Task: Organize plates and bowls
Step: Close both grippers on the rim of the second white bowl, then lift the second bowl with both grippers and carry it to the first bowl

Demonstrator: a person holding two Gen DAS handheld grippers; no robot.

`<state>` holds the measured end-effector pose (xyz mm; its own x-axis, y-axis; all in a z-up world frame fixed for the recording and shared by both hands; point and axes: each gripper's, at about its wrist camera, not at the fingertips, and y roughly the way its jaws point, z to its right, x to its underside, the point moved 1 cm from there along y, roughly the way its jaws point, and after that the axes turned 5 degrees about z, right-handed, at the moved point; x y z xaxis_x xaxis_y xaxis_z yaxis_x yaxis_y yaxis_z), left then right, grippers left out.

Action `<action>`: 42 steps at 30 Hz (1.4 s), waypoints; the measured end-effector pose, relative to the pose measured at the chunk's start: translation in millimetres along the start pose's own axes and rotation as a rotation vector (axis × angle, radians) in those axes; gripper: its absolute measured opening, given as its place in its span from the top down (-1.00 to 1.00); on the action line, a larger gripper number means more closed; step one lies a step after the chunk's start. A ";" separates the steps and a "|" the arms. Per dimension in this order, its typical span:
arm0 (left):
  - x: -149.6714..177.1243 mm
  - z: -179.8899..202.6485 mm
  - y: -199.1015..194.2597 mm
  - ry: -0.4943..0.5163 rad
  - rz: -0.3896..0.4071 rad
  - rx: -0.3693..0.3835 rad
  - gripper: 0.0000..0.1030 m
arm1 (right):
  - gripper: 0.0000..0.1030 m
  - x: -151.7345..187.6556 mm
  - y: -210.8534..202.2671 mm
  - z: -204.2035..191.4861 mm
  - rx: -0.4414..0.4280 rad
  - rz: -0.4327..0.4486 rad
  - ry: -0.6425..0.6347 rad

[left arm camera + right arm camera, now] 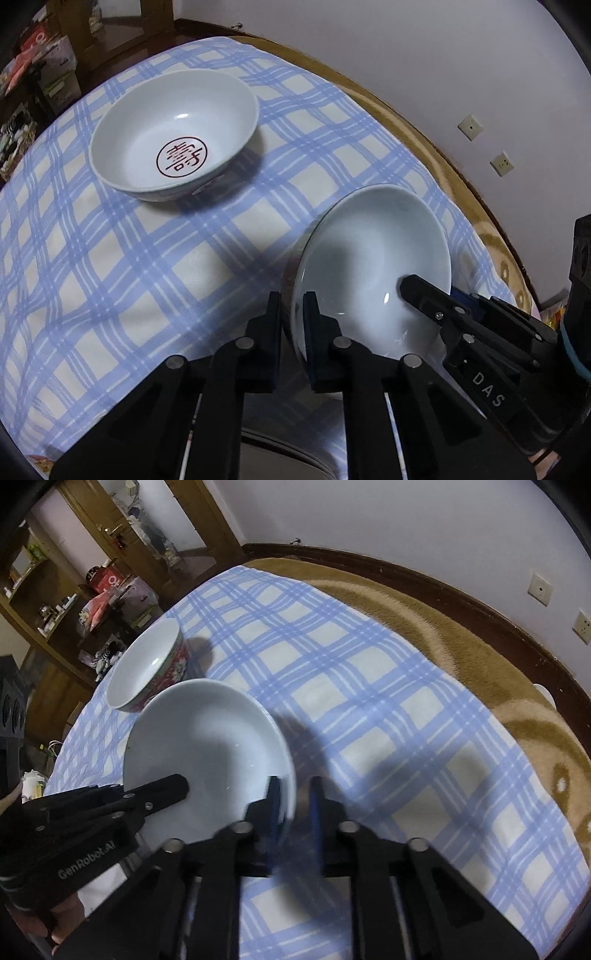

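I see a table draped in a blue-and-white checked cloth [155, 258], with a tan fleece blanket [461, 635] showing beyond its far right edge. Behind that a pale wall carries two wall sockets [470, 127]. At the far left stand dark wooden shelves [48, 602] crowded with small items and boxes.

On the far left of the cloth a white bowl [173, 134] sits upright, a red circular character printed inside its base; from the right wrist view its outer wall shows a red floral pattern.

Nearer to me, a plain pale dish [373, 266] is tilted, its inside turned toward the cameras. My left gripper [291, 314] reaches in from the near side, and its fingers straddle the dish's left rim, one outside and one inside, clamped on it. My right gripper [293, 797] comes from the near right; one finger lies against the inside of the dish's right rim, the other stands apart on the outside with a gap, though that area is blurred, so I cannot tell whether it is gripping. Part of a hand [55, 919] shows behind the left gripper.
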<state>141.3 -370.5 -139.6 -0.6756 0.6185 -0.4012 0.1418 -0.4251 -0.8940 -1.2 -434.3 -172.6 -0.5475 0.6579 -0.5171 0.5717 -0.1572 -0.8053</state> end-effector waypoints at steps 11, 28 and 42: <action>10.3 -5.7 -13.7 -0.055 -0.035 -0.002 0.81 | 0.88 4.3 -13.9 -6.3 -0.027 0.020 0.024; 36.6 -40.7 -88.6 -0.147 -0.004 -0.041 0.82 | 0.87 17.7 -53.9 -65.9 -0.094 0.052 -0.084; 86.4 -93.8 -163.3 -0.256 0.044 -0.125 0.83 | 0.86 43.4 -82.7 -142.1 -0.201 0.041 -0.212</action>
<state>127.6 -185.6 -47.0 -0.8251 0.4081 -0.3907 0.2522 -0.3528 -0.9011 14.6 -288.1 -87.2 -0.6247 0.4818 -0.6145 0.6942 -0.0176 -0.7196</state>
